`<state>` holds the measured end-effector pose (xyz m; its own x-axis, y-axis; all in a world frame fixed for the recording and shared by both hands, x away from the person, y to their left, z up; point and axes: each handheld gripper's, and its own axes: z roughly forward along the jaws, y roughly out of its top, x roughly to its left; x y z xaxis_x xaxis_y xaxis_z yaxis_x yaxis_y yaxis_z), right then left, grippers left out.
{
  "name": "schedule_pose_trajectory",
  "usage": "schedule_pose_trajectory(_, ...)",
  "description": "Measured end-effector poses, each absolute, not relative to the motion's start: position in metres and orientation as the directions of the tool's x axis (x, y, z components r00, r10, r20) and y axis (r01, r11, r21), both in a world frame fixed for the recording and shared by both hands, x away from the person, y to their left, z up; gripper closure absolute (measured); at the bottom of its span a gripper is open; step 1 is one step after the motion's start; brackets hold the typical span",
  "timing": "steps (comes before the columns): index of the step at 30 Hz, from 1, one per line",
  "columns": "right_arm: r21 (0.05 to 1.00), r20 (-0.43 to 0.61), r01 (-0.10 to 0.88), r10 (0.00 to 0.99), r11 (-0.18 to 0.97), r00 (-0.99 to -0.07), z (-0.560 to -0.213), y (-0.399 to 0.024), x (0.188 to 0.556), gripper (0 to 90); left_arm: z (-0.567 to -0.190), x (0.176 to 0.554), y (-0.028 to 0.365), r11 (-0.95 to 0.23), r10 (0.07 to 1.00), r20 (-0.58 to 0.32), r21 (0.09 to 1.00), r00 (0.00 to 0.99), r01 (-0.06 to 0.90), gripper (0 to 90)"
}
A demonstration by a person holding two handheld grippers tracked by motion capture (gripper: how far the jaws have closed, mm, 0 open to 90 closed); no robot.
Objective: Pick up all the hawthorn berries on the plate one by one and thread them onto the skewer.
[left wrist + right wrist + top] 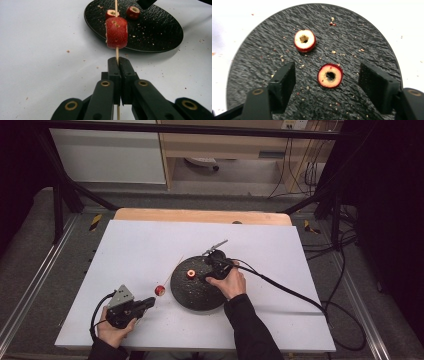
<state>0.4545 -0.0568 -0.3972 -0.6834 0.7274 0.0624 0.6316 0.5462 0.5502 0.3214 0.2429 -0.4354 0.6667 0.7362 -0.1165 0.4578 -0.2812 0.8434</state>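
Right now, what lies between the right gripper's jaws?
In the right gripper view, a cored red fruit piece lies on the black plate between the right gripper's open jaws, untouched by either pad.

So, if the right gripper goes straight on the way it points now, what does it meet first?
Most likely the nearer cored fruit piece, lying between the open right gripper jaws on the black plate; depth is unclear.

2 fruit pcs [330,75] on plate [372,37], skewer [116,53] left of it.

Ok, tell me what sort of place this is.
Probably a lab recording station, not a kitchen: a white-covered table framed by black metal struts, loose cables on the carpeted floor, and office cabinets behind.
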Motion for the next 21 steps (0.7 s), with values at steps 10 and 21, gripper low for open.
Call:
schedule_pose_trajectory(10,0.480,0.085,0.683,0.746,0.550,-0.660,-0.404,-0.051,0.465,47.8,-0.436,0.321,0.243,-0.280,0.737,-0.118,0.843,0.666,0.459,88.7)
schedule_pose_trajectory(21,0.447,0.124,0.719,0.760,0.532,-0.638,-0.407,-0.051,0.471,57.4,-0.436,0.322,0.243,-0.281,0.736,-0.119,0.842,0.666,0.460,88.8)
